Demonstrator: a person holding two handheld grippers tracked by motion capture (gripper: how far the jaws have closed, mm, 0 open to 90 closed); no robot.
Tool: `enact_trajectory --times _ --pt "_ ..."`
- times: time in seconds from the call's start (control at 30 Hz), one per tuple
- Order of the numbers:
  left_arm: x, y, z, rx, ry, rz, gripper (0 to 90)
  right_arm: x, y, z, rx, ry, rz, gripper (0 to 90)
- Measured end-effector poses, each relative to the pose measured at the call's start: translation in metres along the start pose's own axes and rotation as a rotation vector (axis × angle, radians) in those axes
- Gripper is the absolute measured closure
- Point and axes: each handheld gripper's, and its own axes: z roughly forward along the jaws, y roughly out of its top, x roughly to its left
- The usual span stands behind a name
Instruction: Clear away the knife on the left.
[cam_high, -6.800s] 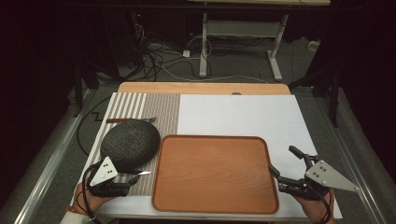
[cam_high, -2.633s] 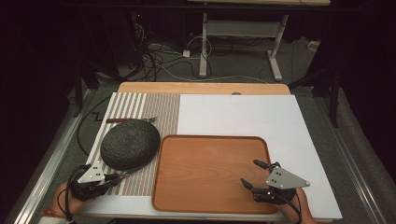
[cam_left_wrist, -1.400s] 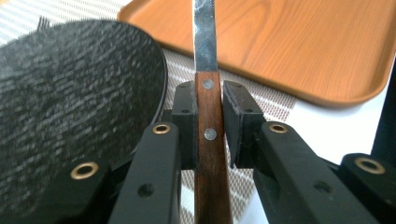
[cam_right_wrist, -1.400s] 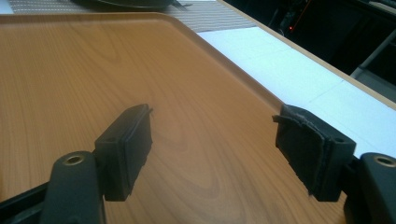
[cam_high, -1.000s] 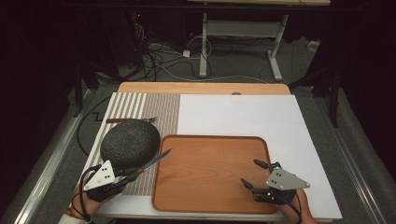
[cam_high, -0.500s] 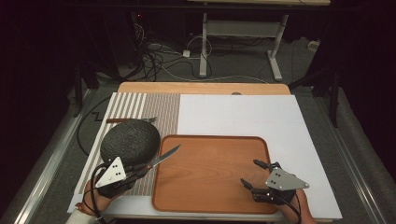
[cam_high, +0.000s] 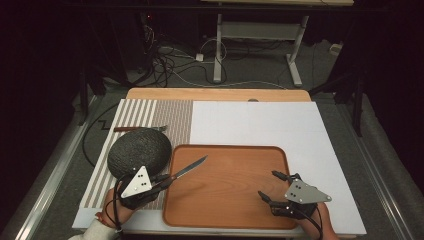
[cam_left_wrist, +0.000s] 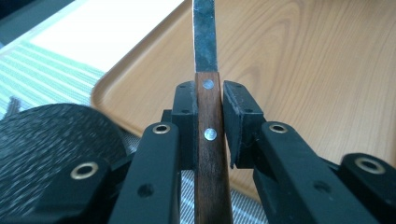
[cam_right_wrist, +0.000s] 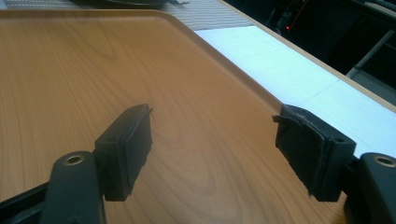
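My left gripper (cam_high: 162, 182) is shut on the brown wooden handle of a knife (cam_high: 190, 167) at the front left of the table. In the left gripper view the pads (cam_left_wrist: 184, 105) press both sides of the riveted handle (cam_left_wrist: 210, 154). The steel blade points away from me, up and to the right, over the left part of the wooden tray (cam_high: 230, 200). My right gripper (cam_high: 268, 184) hovers over the tray's front right corner. Its jaws stand wide open with nothing between them (cam_right_wrist: 212, 140), only the bare tray surface (cam_right_wrist: 70, 60) below.
A dark round bowl-like thing (cam_high: 139, 149) sits on the striped placemat (cam_high: 150, 112), just left of the tray and close beside my left gripper. Another utensil (cam_high: 140, 128) lies behind it. A white mat (cam_high: 260, 122) covers the table's right and far part.
My left gripper has carried the knife to the right and a little away from me, so the blade now reaches farther over the tray. The right gripper has kept still.
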Motion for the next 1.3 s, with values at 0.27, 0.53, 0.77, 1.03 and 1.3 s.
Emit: enact_trajectory --times 0.27,0.53,0.77,1.03,1.3 --pt "-0.007 0.013 0.015 0.019 -0.022 0.01 74.0 0.0 -0.001 0.0 0.002 -0.004 -0.001 27.3" --pt "-0.017 0.03 0.034 0.031 -0.052 0.031 74.0 -0.001 -0.001 0.0 0.001 -0.008 0.001 27.3" --pt "-0.023 0.042 0.053 0.067 -0.066 0.041 74.0 0.0 -0.001 0.0 0.004 -0.007 -0.007 27.3" --pt "-0.031 0.048 0.07 0.109 -0.1 0.045 74.0 0.001 -0.001 0.002 0.011 -0.005 -0.013 27.3" --pt "-0.037 0.048 0.082 0.164 -0.134 0.057 73.9 0.001 -0.002 0.002 0.011 0.0 -0.021 27.3"
